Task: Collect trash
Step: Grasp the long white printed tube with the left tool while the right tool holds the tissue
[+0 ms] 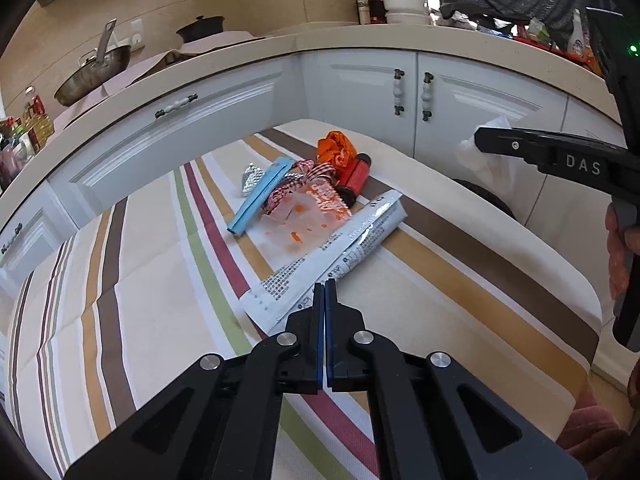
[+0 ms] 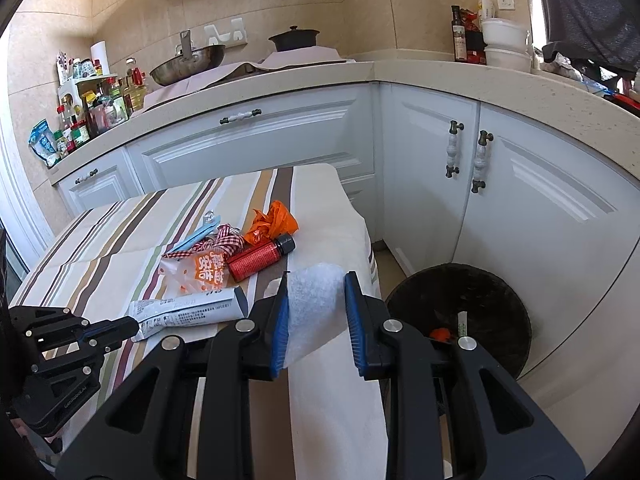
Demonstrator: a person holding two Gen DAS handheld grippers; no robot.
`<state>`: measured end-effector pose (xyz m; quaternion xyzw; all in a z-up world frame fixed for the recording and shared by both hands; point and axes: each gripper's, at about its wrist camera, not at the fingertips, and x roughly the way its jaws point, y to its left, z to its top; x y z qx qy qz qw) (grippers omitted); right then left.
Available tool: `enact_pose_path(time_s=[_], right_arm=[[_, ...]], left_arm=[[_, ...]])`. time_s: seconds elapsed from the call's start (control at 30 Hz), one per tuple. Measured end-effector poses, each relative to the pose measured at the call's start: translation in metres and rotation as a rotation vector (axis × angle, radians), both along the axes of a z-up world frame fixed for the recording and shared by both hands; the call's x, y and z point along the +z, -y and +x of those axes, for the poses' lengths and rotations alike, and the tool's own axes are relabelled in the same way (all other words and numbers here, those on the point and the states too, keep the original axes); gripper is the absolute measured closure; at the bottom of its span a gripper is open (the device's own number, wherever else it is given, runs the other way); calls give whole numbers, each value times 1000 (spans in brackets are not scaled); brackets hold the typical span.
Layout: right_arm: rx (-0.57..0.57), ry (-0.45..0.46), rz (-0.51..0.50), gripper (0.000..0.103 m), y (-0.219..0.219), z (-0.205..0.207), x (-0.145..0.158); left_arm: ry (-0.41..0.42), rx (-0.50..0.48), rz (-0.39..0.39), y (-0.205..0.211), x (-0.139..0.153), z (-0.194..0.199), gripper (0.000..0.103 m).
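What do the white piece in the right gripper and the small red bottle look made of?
White piece: probably soft foam sheet or tissue, matte, fuzzy and slightly translucent. Red bottle: glossy, maybe plastic or glass under a printed red label, with a ribbed black cap.

White tissue wad (image 2: pixel 316 312) between right tongs (image 2: pixel 316 316), wrappers, red bottle (image 1: pixel 355 176), white tube (image 1: pixel 332 256) heaped on striped cloth.

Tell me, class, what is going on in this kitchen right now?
A person is clearing trash off a striped table with two handheld grippers. The left gripper is shut on a white tube. The right gripper holds a white tissue near the dark bin. A red bottle and wrappers remain on the table.
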<state>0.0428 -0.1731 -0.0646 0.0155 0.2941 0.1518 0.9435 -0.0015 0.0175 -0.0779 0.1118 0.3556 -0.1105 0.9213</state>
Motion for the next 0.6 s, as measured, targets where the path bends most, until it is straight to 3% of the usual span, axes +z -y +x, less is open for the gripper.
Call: enact_pose_path(time_s=[0.2,0.27,0.33,0.6], right_arm=[[-5,1,0,78,3,-4,0],[-10,-3,2,78,5,-5,-1],[-15,-5,4,78,8,-5,-2],[-18,-9,8,78,11,-2,-3]], left_arm=[[-4,10,22,-4,-3,3,98],[-1,17,26,-7,-2,5,76],[15,24,32,-8,-1,6,64],[-47,-42,65,-3,-11,28,46]])
